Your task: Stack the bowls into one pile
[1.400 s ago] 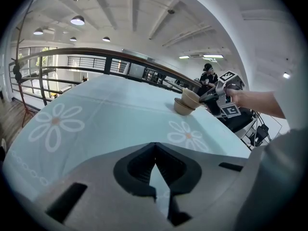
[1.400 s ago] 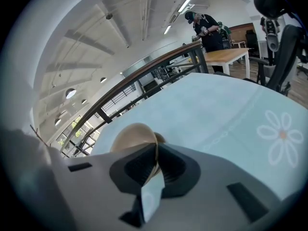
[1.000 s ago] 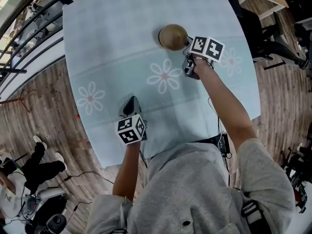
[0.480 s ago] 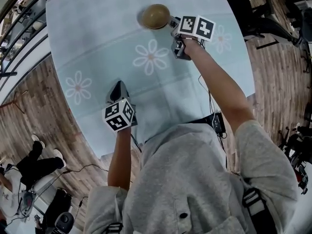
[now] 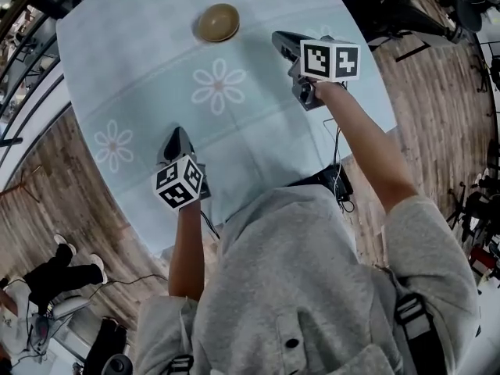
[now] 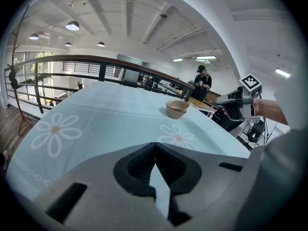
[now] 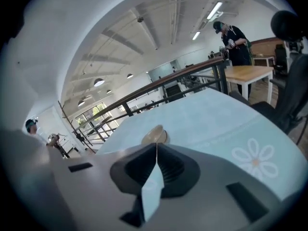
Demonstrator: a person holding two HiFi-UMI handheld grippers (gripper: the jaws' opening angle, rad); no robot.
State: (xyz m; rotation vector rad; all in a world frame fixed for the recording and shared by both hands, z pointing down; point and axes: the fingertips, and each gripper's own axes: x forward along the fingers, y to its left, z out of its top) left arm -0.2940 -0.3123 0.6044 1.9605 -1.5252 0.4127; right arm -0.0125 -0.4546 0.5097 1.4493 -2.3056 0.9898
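Note:
A pile of tan bowls [image 5: 217, 23] stands at the far side of the light blue flowered table [image 5: 148, 69]; the left gripper view shows the nested bowls [image 6: 177, 108] upright. My right gripper [image 5: 278, 37] hovers to the right of the pile, apart from it, jaws shut with nothing between them. In its own view the bowls [image 7: 155, 135] sit just beyond the closed tips [image 7: 156, 146]. My left gripper [image 5: 176, 133] stays near the table's front left, shut and empty [image 6: 155, 148], well short of the bowls. The right gripper [image 6: 233, 103] also shows in the left gripper view.
White flower prints [image 5: 219, 82] mark the cloth. The table's edge drops to a wooden floor [image 5: 47, 194]. A dark railing [image 6: 96, 61] runs behind the table. Chairs [image 5: 406, 14] stand at the right, and a person [image 7: 236, 37] stands by a wooden table [image 7: 245, 73].
My right gripper has pulled away from the bowl pile, moving right and up and rolling. The left gripper has hardly moved. The head view has shifted.

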